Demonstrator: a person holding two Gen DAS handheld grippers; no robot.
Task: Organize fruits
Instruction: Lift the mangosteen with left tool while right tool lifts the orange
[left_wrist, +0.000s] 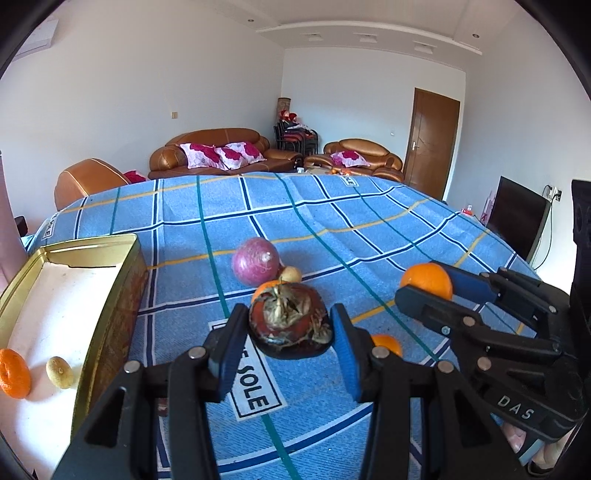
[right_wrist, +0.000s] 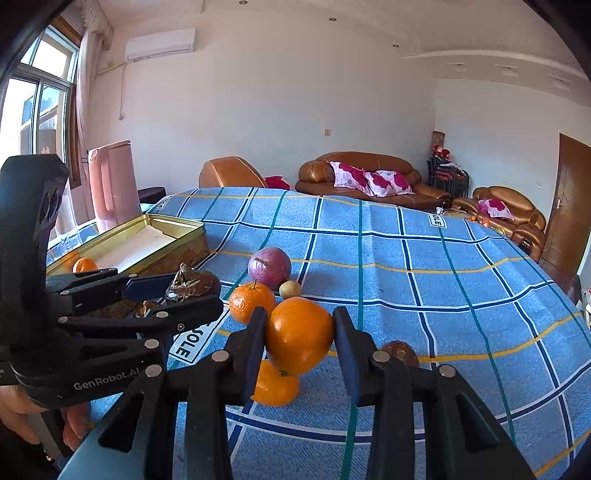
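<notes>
While our left tongs (left_wrist: 290, 334) stand about half open, their blue pads sit either side of a dark, dried-looking fruit with a withered calyx (left_wrist: 290, 325); the pads are at its flanks and it looks gripped, raised above the blue checked cloth (left_wrist: 369, 229) that covers the bench. In the right wrist view the same fruit (right_wrist: 192, 282) shows between the left tongs' fingers, clear of the cloth.

Our right tongs (right_wrist: 299, 338) are parted to a similar width and clamp a large orange (right_wrist: 299, 334) between both pads, held above the cloth. Directly beneath it lies another orange fruit (right_wrist: 277, 386), and a brown fruit (right_wrist: 400, 352) rests just beside the right finger.

Farther along the cloth we see a purple-red round fruit (left_wrist: 255, 266), with a small yellowish fruit (left_wrist: 291, 274) touching it and a tangerine (right_wrist: 252, 302) just in front of them.

To our left sits an open gold tin box (left_wrist: 107, 314). Inside it, near the close end, lie a tangerine (left_wrist: 14, 373) and a small yellow-green fruit (left_wrist: 59, 372), slightly apart from each other.
</notes>
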